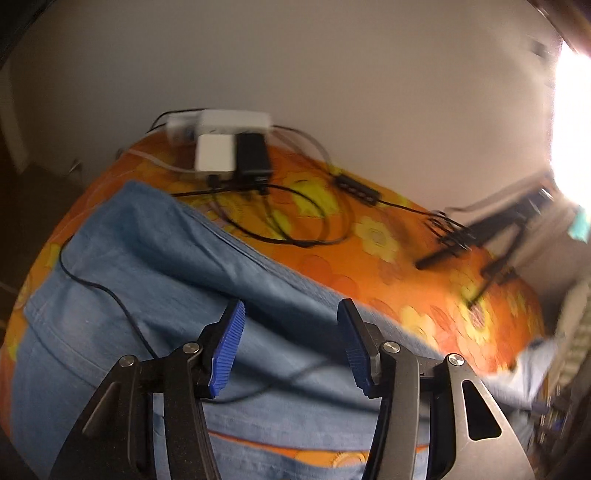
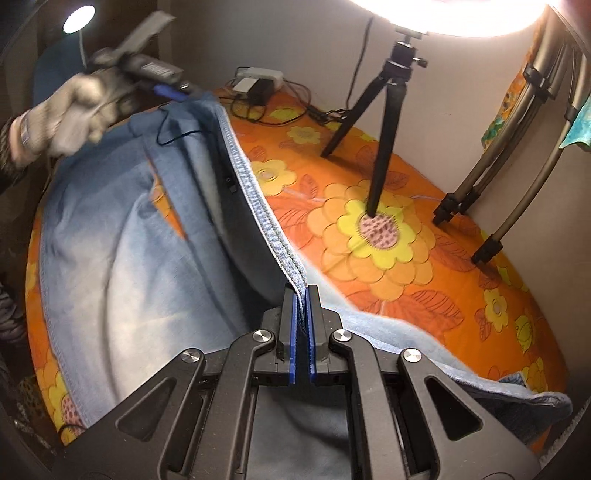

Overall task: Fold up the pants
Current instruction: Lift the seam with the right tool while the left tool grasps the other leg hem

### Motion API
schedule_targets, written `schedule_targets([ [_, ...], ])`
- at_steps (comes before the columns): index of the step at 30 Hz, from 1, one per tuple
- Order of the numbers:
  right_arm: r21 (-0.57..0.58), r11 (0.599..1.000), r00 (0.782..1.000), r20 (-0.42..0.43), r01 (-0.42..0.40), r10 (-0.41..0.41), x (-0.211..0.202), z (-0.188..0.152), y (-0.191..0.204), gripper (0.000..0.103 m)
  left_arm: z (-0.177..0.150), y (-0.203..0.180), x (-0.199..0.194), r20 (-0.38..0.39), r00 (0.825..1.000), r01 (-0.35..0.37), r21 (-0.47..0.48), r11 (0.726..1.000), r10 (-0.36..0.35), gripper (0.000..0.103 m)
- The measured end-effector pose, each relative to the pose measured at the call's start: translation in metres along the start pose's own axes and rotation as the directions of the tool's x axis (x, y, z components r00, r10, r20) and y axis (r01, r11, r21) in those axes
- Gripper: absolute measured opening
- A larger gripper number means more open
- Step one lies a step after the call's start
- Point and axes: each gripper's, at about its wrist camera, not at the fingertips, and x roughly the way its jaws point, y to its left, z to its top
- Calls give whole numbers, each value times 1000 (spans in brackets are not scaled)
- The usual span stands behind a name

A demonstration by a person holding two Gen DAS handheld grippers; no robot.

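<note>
Blue jeans (image 1: 147, 258) lie spread over an orange flowered cloth (image 1: 388, 258). My left gripper (image 1: 291, 308) hovers over them, open, its blue pads (image 1: 229, 347) wide apart with nothing pinched between them. A thin black cable (image 1: 107, 291) trails across the denim beneath it. In the right wrist view my right gripper (image 2: 302, 291) is shut on the stitched edge (image 2: 255, 184) of the jeans (image 2: 129, 240), lifting that edge into a taut ridge. A gloved hand (image 2: 70, 110) holds the blurred left gripper (image 2: 173, 92) at the far corner of that raised edge.
A white power strip with adapters (image 1: 229, 144) and looped cables (image 1: 295, 221) sits at the far edge by the wall. A small black tripod (image 2: 384, 129) stands on the flowered cloth (image 2: 406, 258). Stand legs (image 2: 498, 206) lean at the right, under a bright lamp (image 2: 443, 14).
</note>
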Motion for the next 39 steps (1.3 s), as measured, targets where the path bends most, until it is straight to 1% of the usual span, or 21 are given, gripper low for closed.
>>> schedule_targets([
  [4, -7, 1000, 1000, -5, 0, 0, -2, -7, 8, 5, 10, 2, 16, -53, 997, -55, -22, 998, 54, 52],
  [5, -5, 1000, 1000, -4, -4, 4, -2, -8, 9, 5, 12, 4, 18, -68, 996, -59, -21, 998, 58, 52],
  [8, -5, 1000, 1000, 1, -3, 3, -2, -10, 11, 5, 12, 7, 27, -97, 993, -75, -36, 996, 72, 58],
  [10, -3, 1000, 1000, 4, -7, 7, -2, -11, 11, 5, 12, 11, 35, -124, 990, -78, -67, 995, 69, 58],
  [13, -3, 1000, 1000, 6, -6, 6, -3, -12, 11, 5, 10, 12, 45, -137, 987, -88, -69, 994, 78, 58],
  [16, -10, 1000, 1000, 9, -3, 3, -5, -12, 13, 5, 10, 16, 50, -126, 988, -101, -94, 990, 89, 58],
  [17, -11, 1000, 1000, 10, -1, 2, -6, -13, 13, 5, 9, 18, 51, -119, 990, -94, -108, 990, 81, 56],
  [19, -11, 1000, 1000, 11, -4, 4, -9, -13, 13, 5, 8, 20, 52, -105, 990, -102, -107, 989, 90, 31],
  [20, -12, 1000, 1000, 11, -3, 3, -10, -13, 13, 5, 8, 21, 51, -100, 990, -106, -103, 989, 95, 25],
  [21, -14, 1000, 1000, 12, -1, 1, -11, -14, 14, 5, 8, 21, 53, -94, 991, -107, -98, 989, 98, 15],
  [22, -17, 1000, 1000, 12, 2, -1, -12, -14, 15, 5, 7, 22, 52, -82, 992, -106, -98, 989, 98, 10],
  [24, -20, 1000, 1000, 14, 4, -4, -13, -14, 15, 5, 6, 23, 50, -60, 993, -102, -95, 990, 97, 5],
  [28, -15, 1000, 1000, 21, 20, -20, -14, -13, 15, 5, 5, 22, 38, 2, 997, -80, -91, 993, 80, 3],
  [31, 3, 999, 998, 45, 43, -43, -23, -11, 10, 5, 8, 24, 24, 41, 999, -25, -124, 992, 30, 3],
  [32, 13, 999, 997, 56, 51, -52, -28, -10, 8, 5, 10, 21, 16, 60, 998, -8, -120, 993, 15, 3],
  [35, 41, 996, 993, 88, 77, -81, -45, -6, 3, 5, 17, 9, -14, 127, 992, 33, -97, 995, -21, 2],
  [39, 78, 990, 983, 132, 121, -130, -82, -5, 0, 5, 20, -6, -65, 211, 974, 102, -64, 993, -86, 2],
])
